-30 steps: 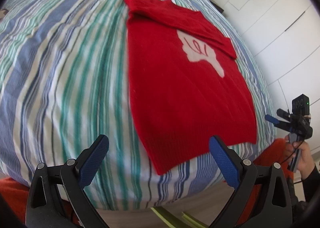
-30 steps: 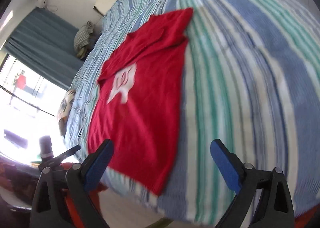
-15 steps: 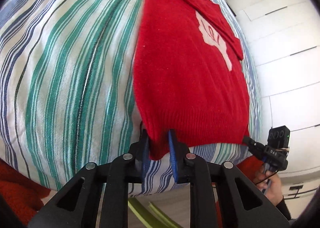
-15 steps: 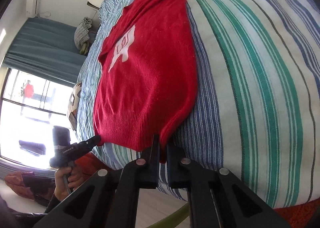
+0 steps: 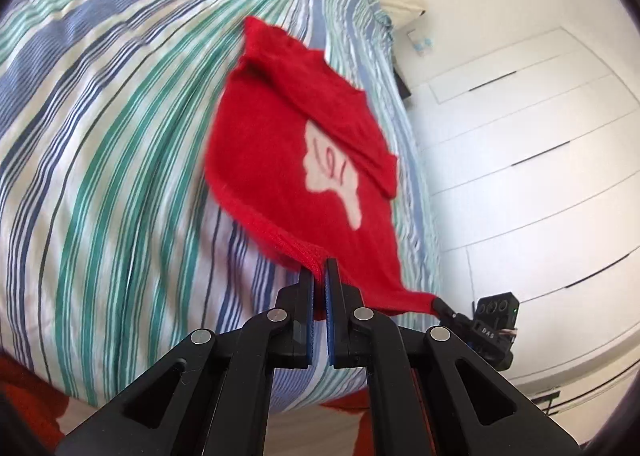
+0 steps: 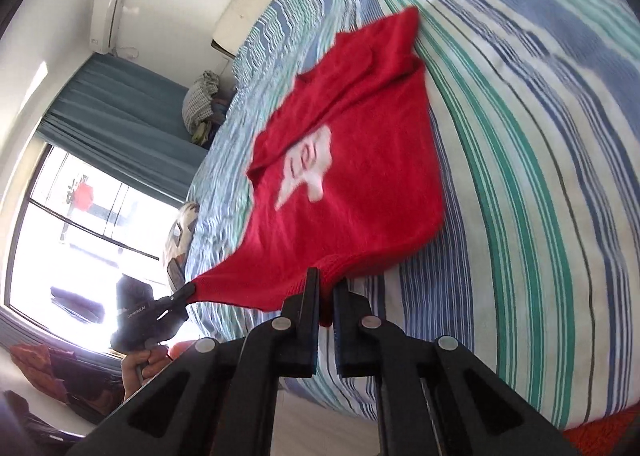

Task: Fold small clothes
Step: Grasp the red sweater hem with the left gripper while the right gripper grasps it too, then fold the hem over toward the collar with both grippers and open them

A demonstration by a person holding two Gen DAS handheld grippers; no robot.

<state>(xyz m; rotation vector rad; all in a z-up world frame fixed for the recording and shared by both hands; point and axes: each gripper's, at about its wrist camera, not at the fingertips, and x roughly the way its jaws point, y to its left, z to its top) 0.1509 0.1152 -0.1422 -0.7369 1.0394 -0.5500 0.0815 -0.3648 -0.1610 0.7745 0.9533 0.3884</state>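
Note:
A small red knit sweater (image 5: 280,160) with a white patch (image 5: 332,172) on its front lies on a striped bed (image 5: 120,144); its sleeves are folded in near the far end. My left gripper (image 5: 319,268) is shut on the left corner of the ribbed bottom hem. My right gripper (image 6: 326,280) is shut on the other hem corner. The hem is lifted off the bed and stretched between them, while the far part of the sweater (image 6: 360,144) still rests on the cover. Each gripper shows in the other's view, the right one (image 5: 444,306) and the left one (image 6: 184,292).
The bed cover (image 6: 540,136) has blue, green and white stripes. White wardrobe doors (image 5: 520,160) stand to the right. A window (image 6: 72,224), blue curtain (image 6: 120,104) and a clothes pile (image 6: 202,104) are beyond the bed's far side. Red cloth (image 5: 24,408) lies on the floor.
Both grippers went from open above the bed's near edge to shut on the hem corners. They have now lifted the hem and carry it up and towards the collar end.

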